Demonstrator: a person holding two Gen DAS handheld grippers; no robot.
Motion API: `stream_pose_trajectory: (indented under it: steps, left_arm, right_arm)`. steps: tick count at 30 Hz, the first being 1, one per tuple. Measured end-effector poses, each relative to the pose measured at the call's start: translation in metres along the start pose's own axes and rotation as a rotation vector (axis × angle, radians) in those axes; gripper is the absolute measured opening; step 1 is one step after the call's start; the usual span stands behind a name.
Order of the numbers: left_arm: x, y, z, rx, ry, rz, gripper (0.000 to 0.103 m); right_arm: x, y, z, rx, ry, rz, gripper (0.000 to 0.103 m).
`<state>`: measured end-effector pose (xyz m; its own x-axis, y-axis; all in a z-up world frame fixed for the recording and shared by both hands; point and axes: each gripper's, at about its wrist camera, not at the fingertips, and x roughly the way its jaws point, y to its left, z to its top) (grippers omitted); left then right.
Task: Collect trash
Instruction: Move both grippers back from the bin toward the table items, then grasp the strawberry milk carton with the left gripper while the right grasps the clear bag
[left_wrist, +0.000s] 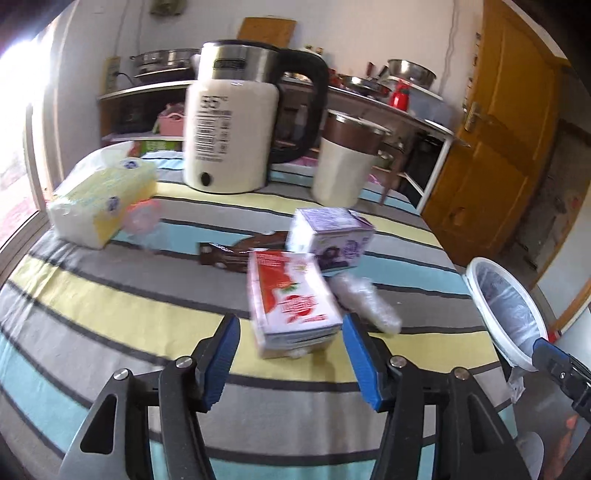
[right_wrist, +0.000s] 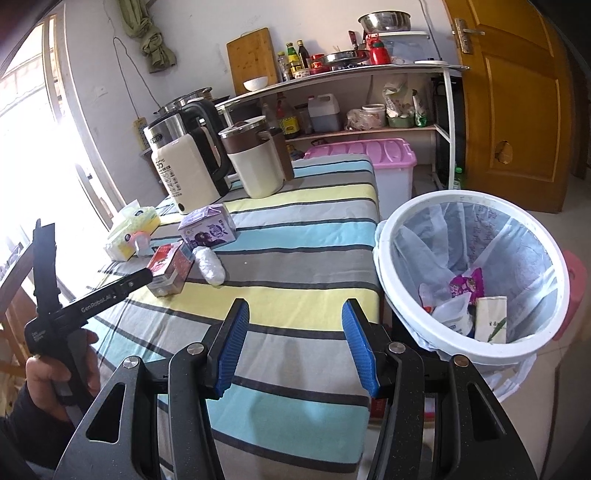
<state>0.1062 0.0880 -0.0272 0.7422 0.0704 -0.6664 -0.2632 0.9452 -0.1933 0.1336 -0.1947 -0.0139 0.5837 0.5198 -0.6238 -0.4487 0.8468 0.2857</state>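
L gripper (left_wrist: 290, 354) wide open, nothing held, red/white carton (left_wrist: 291, 304) lying just ahead betw its pads on the striped table (left_wrist: 110, 325). R gripper (right_wrist: 291, 347) also wide open, empty, over table edge. Purple carton (left_wrist: 330, 236) + crumpled plastic (left_wrist: 365, 302) just beside red one. Lined bin (right_wrist: 476, 354) beside table, trash inside.

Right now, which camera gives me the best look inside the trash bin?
The right wrist view: the trash bin faces the lens, showing its liner and the wrappers and cartons already inside. The left wrist view catches only part of its rim at the frame's right edge, with the contents hidden.
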Motion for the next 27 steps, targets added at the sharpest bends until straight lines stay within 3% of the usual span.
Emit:
stream_pose_trajectory:
  steps: [7,9,19,27]
  left_arm:
    - [0.019,-0.009,0.008,0.007,0.024,0.020,0.058]
    - [0.018,-0.008,0.007,0.019,0.022,0.028,0.053]
    - [0.009,0.008,0.004,0.016,0.020,-0.028,0.053]
    - [0.026,0.003,0.007,0.021,0.080,-0.043,0.055]
  right_arm:
    - [0.004,0.008,0.003,-0.027,0.013,-0.001,0.053]
    - [0.008,0.011,0.005,-0.035,0.020,0.002,0.053]
    - [0.037,0.035,0.014,-0.100,0.064,0.044,0.053]
    - [0.062,0.047,0.021,-0.129,0.093,0.060,0.053]
